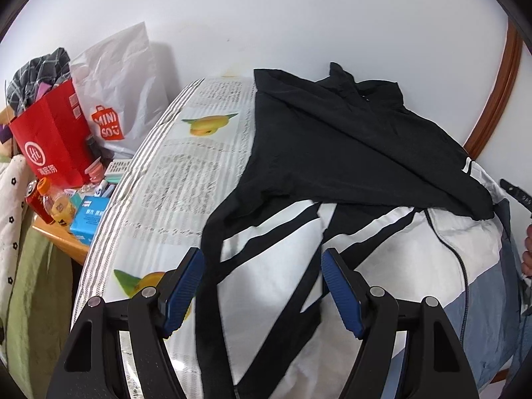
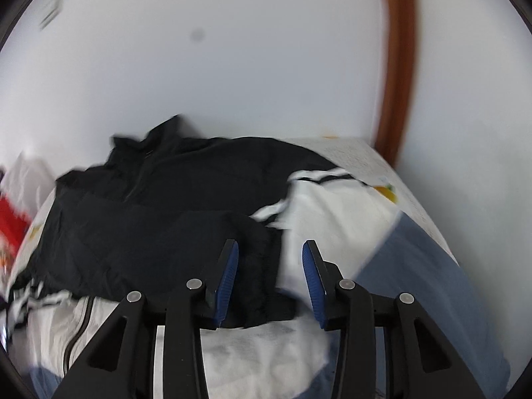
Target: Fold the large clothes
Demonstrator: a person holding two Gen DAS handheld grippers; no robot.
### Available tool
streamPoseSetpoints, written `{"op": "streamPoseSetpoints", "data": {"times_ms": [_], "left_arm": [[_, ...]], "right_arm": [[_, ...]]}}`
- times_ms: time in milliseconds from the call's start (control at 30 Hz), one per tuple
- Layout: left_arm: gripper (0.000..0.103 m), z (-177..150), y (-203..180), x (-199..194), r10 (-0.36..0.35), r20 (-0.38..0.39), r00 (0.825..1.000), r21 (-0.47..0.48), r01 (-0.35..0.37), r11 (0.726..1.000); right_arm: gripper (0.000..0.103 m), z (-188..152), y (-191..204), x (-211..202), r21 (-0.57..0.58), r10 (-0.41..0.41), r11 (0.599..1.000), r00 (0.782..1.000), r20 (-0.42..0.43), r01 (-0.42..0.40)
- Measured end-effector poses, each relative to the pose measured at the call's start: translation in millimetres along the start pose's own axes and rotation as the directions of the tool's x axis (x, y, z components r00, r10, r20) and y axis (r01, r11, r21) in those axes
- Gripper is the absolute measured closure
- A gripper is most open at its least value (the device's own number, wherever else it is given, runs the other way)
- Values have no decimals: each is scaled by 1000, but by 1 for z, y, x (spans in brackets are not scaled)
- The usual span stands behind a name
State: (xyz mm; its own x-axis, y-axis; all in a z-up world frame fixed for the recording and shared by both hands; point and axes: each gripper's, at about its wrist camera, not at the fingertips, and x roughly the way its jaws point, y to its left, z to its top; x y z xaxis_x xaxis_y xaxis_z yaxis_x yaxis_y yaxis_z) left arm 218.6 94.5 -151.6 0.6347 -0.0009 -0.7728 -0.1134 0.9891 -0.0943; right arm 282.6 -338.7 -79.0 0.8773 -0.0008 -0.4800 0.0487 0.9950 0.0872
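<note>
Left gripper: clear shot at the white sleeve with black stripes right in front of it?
Probably yes. The left gripper hangs open over the striped sleeve, which lies on top of the jacket with nothing covering it. The black sleeve folded across lies further back, out of the way.

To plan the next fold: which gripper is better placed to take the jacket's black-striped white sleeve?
Probably left. The left gripper stands open over the white sleeve; the right gripper faces the black sleeve.

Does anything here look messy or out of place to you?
Yes. The jacket lies rumpled on the printed table cover: its black upper part is folded crookedly over the white body, with a striped sleeve trailing askew. Left of the table, bags and bottles crowd a side table.
</note>
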Motion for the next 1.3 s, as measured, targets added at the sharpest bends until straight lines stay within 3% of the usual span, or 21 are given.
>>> {"op": "streamPoseSetpoints", "data": {"times_ms": [167, 300, 433, 500, 567, 667, 767, 933, 1167, 1300], "left_arm": [[32, 1, -11, -6, -8, 12, 1000, 14, 8, 1000], [32, 2, -15, -9, 7, 25, 1000, 24, -8, 1000], [32, 4, -16, -14, 8, 45, 999, 21, -9, 1000], [32, 6, -17, -17, 1, 55, 999, 19, -2, 1000], [32, 6, -20, -21, -15, 63, 998, 24, 13, 1000], [32, 6, -27, -27, -34, 69, 997, 35, 31, 999], [32, 3, -34, -32, -74, 67, 995, 47, 71, 996], [32, -2, -51, -38, -90, 67, 994, 75, 85, 994], [32, -12, -68, -49, -91, 65, 994, 107, 83, 991], [32, -16, -68, -53, -67, 67, 996, 109, 59, 992]], "right_arm": [[63, -13, 36, 38, -116, 22, 993, 996, -86, -32], [63, -19, 28, 78, -68, -43, 997, 977, -207, 30], [62, -20, 29, 63, -76, -42, 997, 979, -198, 27], [56, -19, 31, 42, -82, -22, 997, 985, -171, 8], [39, -22, 27, 14, -78, -10, 997, 992, -127, 0], [26, -33, 5, -30, -54, -43, 998, 997, -58, 40], [20, -50, -33, -65, -13, -138, 990, 990, -40, 137], [20, -94, -105, -99, 14, -273, 961, 953, -129, 278], [20, -152, -155, -107, -15, -375, 924, 896, -236, 383], [20, -168, -174, -100, 25, -376, 919, 892, -252, 394]]}}
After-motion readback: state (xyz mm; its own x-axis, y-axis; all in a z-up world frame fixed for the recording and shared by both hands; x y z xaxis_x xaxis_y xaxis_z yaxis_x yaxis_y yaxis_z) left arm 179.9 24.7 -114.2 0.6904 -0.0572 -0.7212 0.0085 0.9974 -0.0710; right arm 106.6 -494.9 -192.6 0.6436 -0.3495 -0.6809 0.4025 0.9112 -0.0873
